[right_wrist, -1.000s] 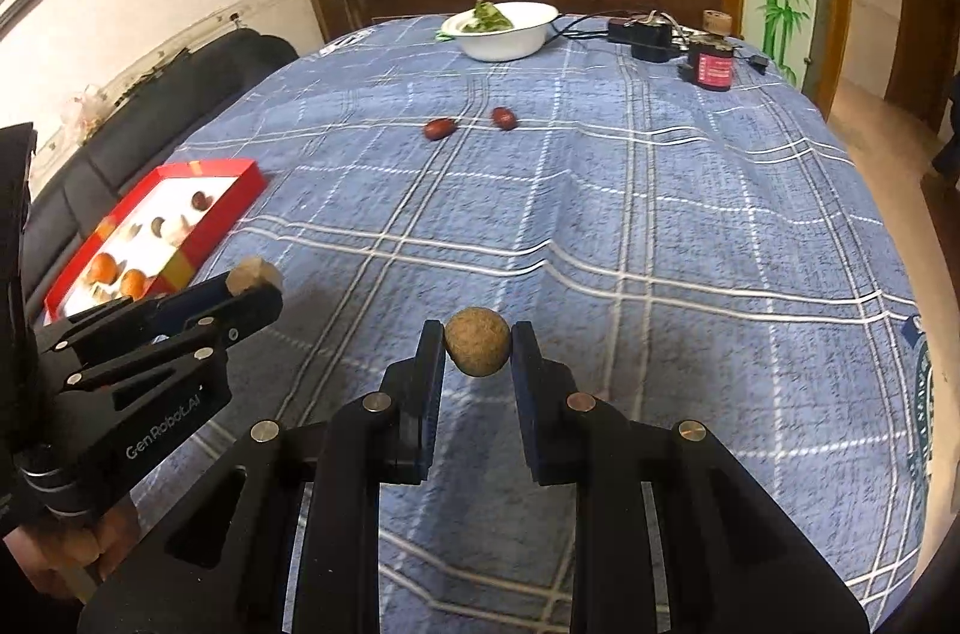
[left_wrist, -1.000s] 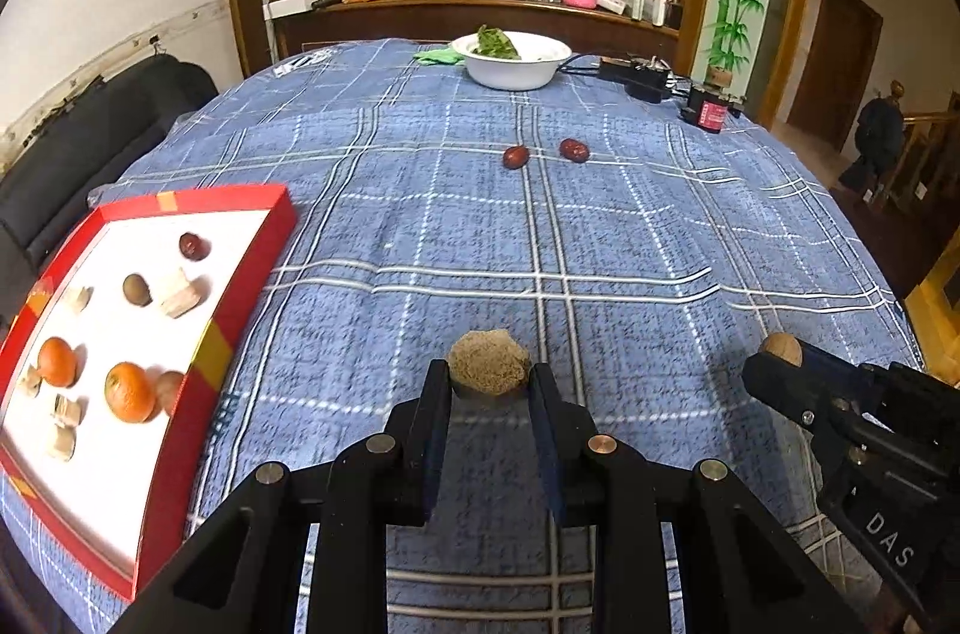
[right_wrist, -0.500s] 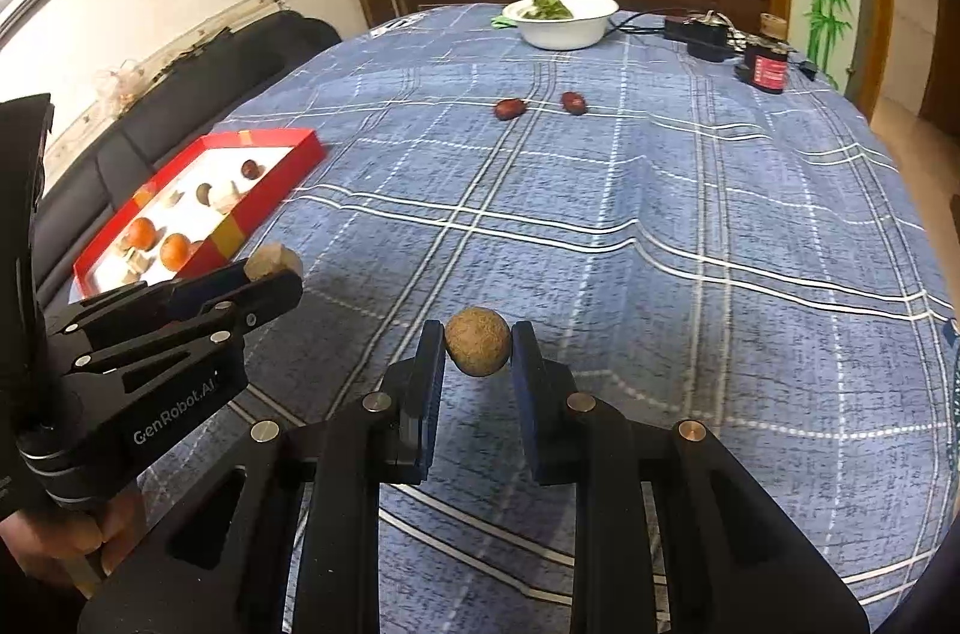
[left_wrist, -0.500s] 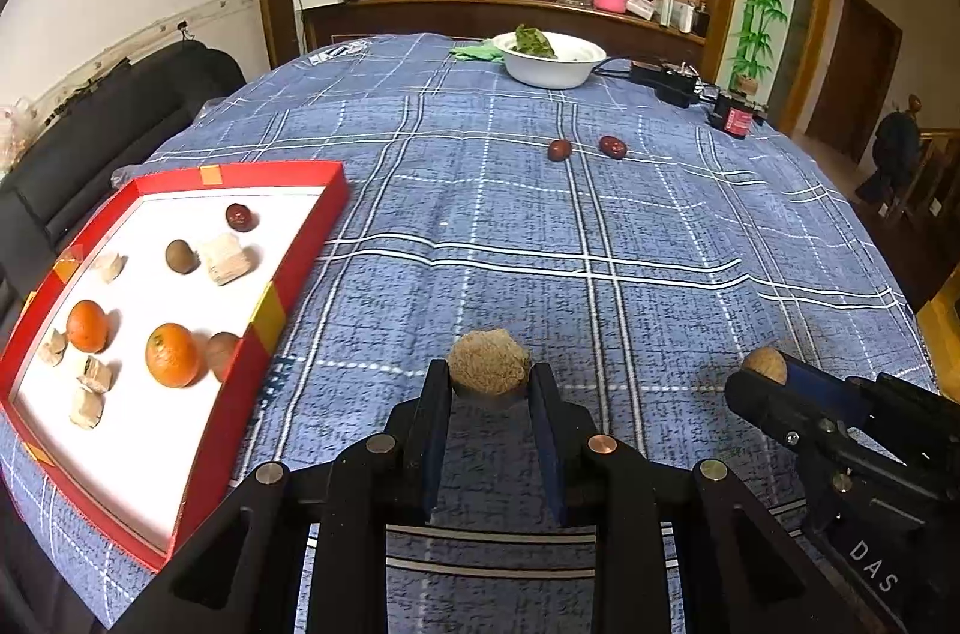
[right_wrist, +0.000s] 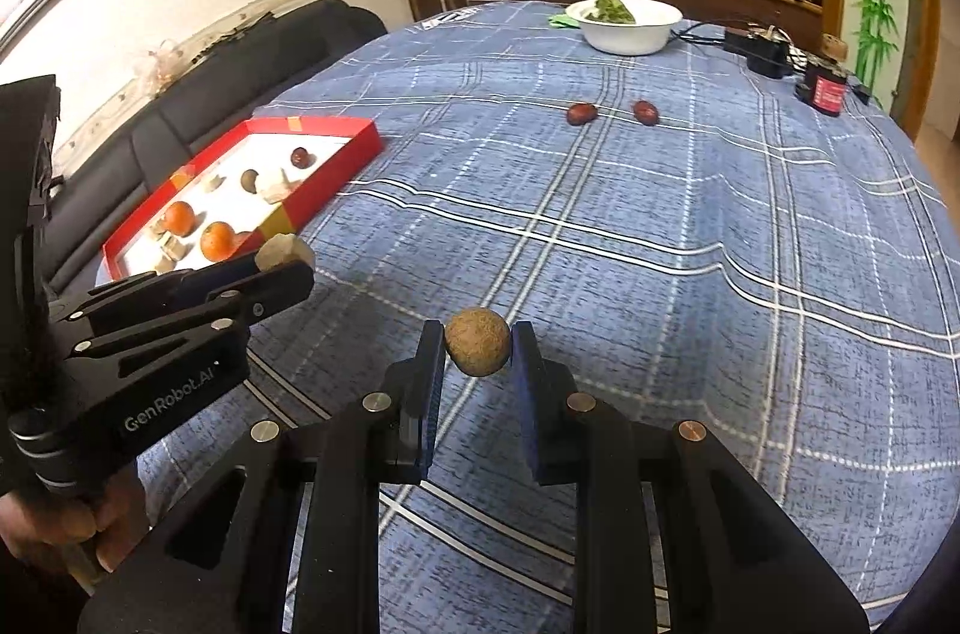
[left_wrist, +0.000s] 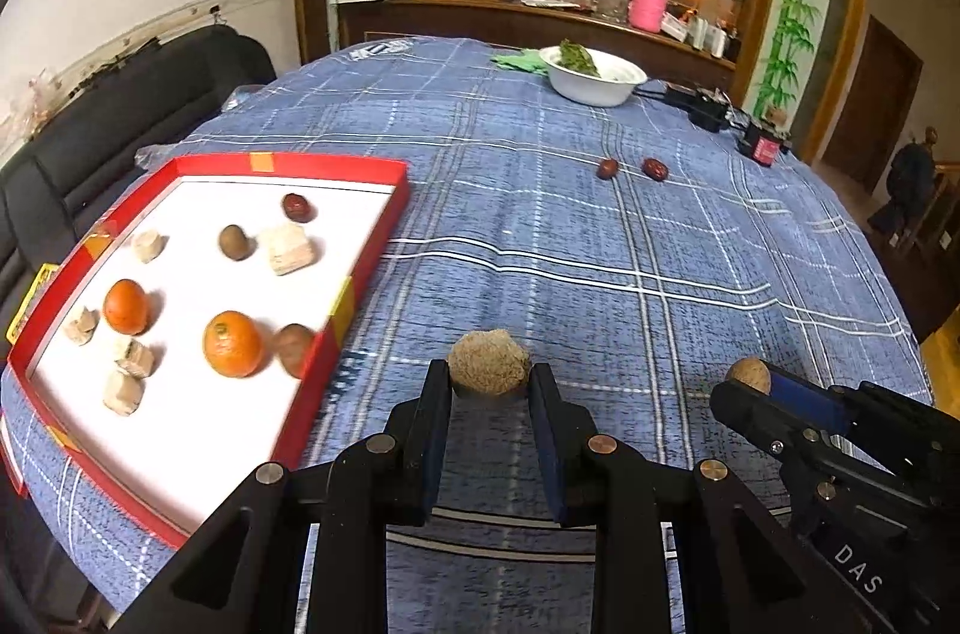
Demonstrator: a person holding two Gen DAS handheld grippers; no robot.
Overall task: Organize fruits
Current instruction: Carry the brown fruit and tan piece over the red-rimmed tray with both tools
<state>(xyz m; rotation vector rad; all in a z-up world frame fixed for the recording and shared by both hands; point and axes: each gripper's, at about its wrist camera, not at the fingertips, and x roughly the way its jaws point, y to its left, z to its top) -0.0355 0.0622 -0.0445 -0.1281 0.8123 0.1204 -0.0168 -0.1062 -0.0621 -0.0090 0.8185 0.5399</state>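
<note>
Pointing steeply downward, each claw (left_wrist: pixel 489 382) (right_wrist: pixel 478 352) grips a brown fruit.

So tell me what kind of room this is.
Probably a home dining or living room: a large table under a blue plaid cloth, a dark sofa along the wall, and a cluttered wooden sideboard behind.

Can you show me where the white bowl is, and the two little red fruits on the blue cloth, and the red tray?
white bowl (left_wrist: pixel 591 84), left wrist view, on its outer wall.
two little red fruits (left_wrist: pixel 608 168), left wrist view, on the left one's middle.
red tray (left_wrist: pixel 372 247), left wrist view, on its right rim.
</note>
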